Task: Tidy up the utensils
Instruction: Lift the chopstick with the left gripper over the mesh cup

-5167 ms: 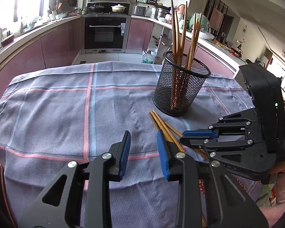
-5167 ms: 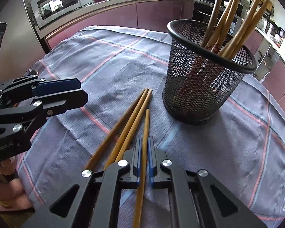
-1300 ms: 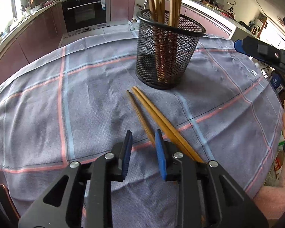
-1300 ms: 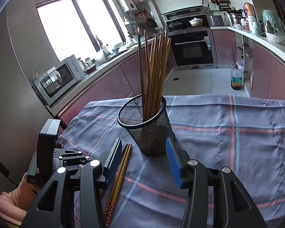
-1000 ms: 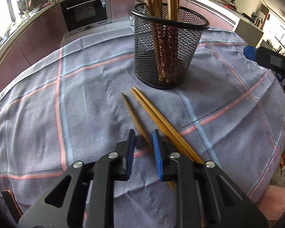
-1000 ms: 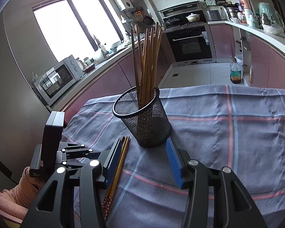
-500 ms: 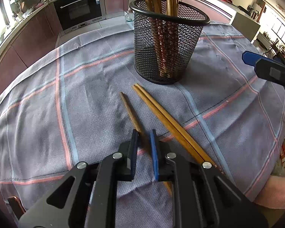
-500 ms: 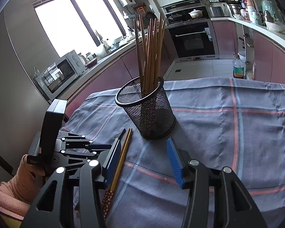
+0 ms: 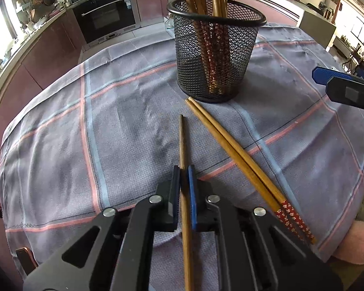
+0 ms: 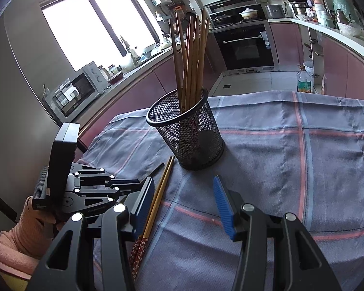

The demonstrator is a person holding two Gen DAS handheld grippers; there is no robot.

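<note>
**Left jaws pinching one chopstick on the table; right jaws spread above the cloth**

Nearest in the left wrist view, we see the left gripper [image 9: 184, 169] with its jaws pressed onto a single chopstick [image 9: 182, 140]. They have just closed the last little way, and the stick now runs between the pads, its thin tip reaching forward over the checked tablecloth [image 9: 60, 133] toward the basket. Just to the right of it lies a pair of chopsticks [image 9: 230, 145], side by side and touching each other, slanting from their red patterned ends near the table's edge up to tips just beside the foot of the mesh basket [image 9: 216, 48]. We cannot tell whether the pinched stick is lifted clear of the cloth.

In the right wrist view, the right gripper [image 10: 183, 194] hangs with its jaws spread and nothing between the pads. The pair of chopsticks [image 10: 161, 186] passes just inside its left finger, lying on the cloth below. To the left, the left gripper [image 10: 133, 181] is held by a hand in a pink sleeve [image 10: 24, 237].

Farther off, the mesh basket [image 10: 189, 140] stands upright on the table [image 10: 303, 157], holding a bundle of chopsticks [image 10: 191, 55] that lean against its far rim. Behind it we see a built-in oven [image 10: 247, 46], a microwave [image 10: 80, 89] and a bright window [image 10: 94, 24]
</note>
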